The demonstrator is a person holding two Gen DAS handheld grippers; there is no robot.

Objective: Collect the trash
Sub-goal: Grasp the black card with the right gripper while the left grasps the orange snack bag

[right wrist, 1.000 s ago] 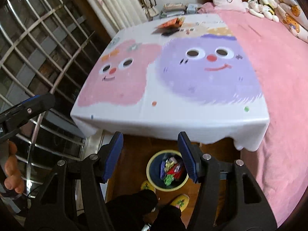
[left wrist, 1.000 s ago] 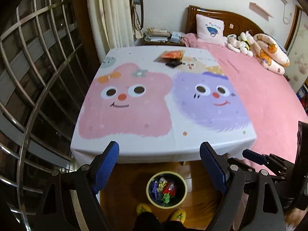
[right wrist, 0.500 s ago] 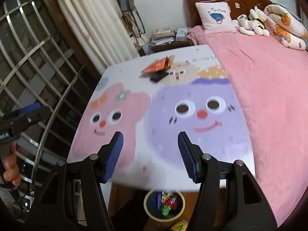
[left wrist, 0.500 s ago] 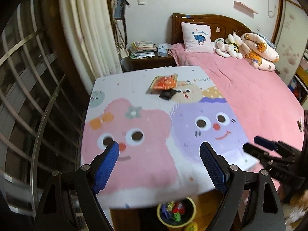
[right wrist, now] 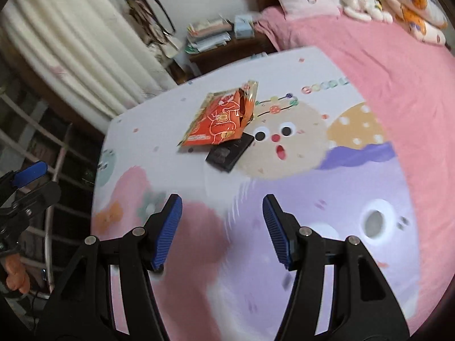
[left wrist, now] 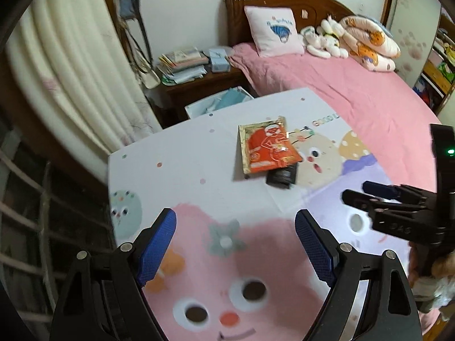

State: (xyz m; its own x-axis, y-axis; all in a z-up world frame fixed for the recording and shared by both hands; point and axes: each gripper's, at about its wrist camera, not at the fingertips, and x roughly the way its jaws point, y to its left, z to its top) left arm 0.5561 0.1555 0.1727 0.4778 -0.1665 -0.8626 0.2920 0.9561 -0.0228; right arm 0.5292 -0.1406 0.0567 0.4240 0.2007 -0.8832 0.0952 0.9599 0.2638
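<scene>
Nearest, the left gripper (left wrist: 235,251) hangs above the cartoon tablecloth (left wrist: 199,170) with its jaws spread wide and nothing between them. The right gripper (right wrist: 222,228) is likewise agape and empty above the cloth's purple patch. Farther along the cloth lies the orange wrapper (right wrist: 221,119) (torn open at its top), overlapping a black packet (right wrist: 230,152). Beyond the cloth's far edge stands a nightstand (left wrist: 199,85) stacked with papers.
</scene>
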